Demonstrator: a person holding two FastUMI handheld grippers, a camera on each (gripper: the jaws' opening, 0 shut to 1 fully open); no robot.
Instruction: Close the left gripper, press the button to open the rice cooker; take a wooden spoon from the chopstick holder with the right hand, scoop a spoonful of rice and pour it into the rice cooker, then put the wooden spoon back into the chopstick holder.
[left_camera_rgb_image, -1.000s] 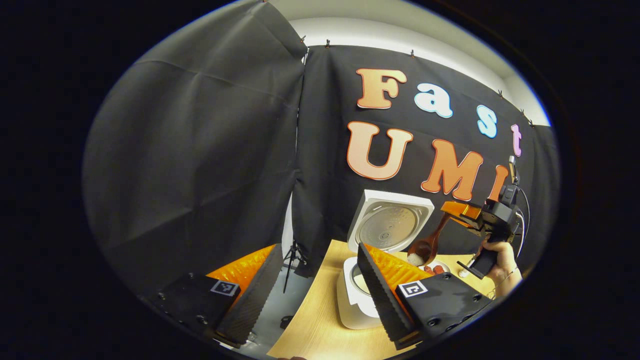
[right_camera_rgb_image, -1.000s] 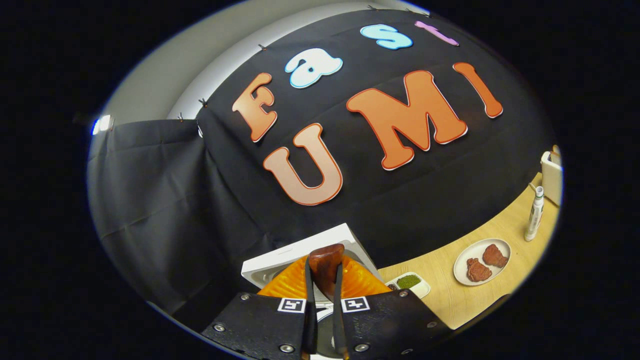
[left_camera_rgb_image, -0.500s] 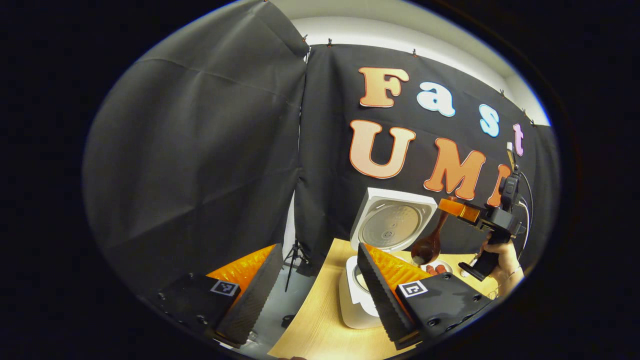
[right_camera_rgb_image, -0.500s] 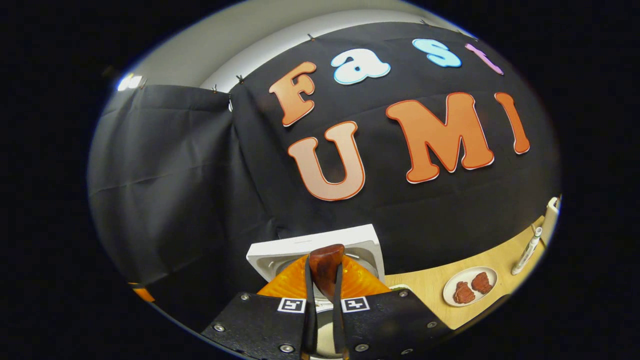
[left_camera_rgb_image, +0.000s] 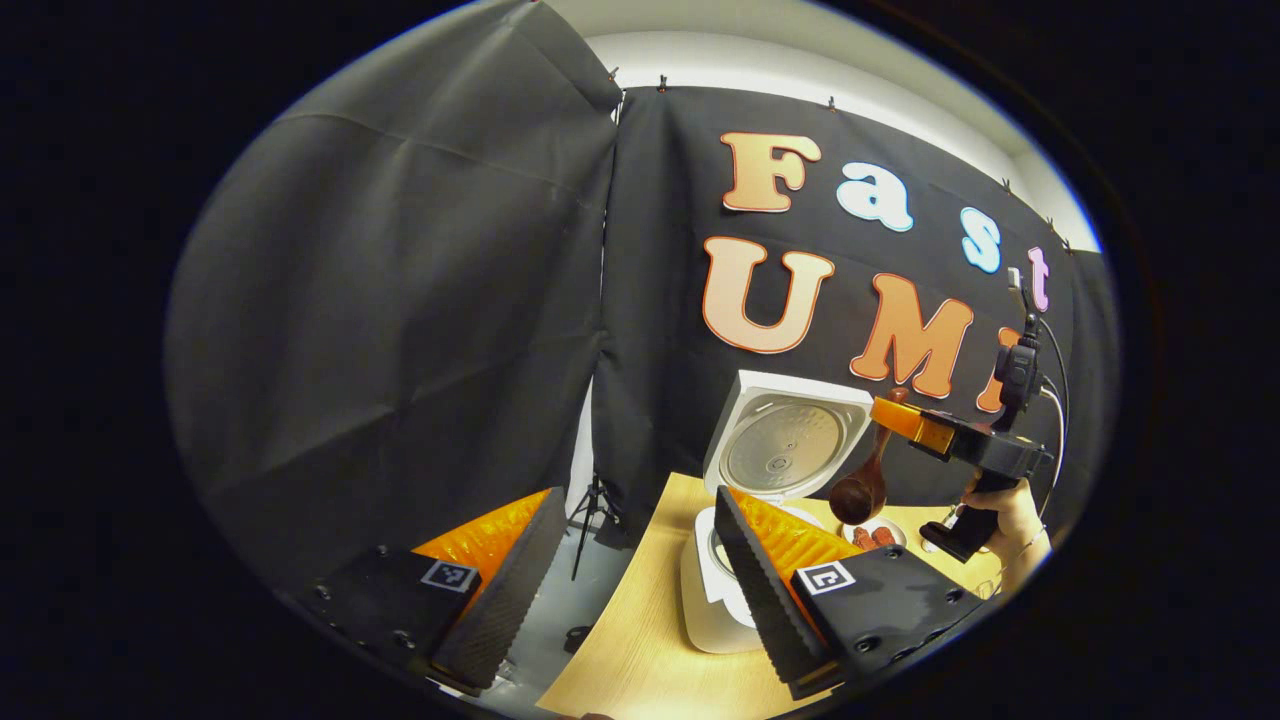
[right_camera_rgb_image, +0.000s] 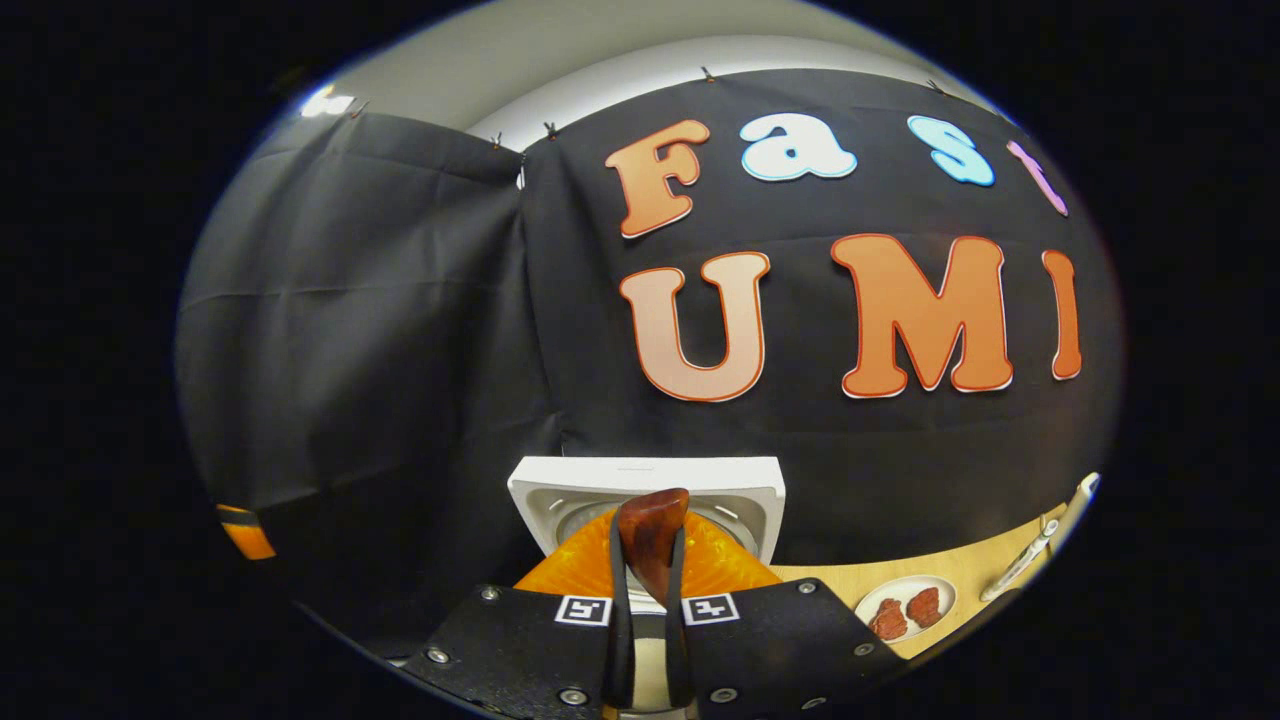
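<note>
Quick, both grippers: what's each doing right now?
Left gripper: open, holding nothing.
Right gripper: shut on the wooden spoon, above the open rice cooker.

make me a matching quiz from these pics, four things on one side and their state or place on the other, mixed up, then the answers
Things:
1. rice cooker lid
2. wooden spoon
3. left gripper
4. plate with two red pieces

States or places:
A. jaws apart, holding nothing
B. raised upright
C. lying on the wooden table, right of the cooker in the right gripper view
D. clamped in the right gripper, bowl hanging down above the cooker

Pairs: 1-B, 2-D, 3-A, 4-C
</note>
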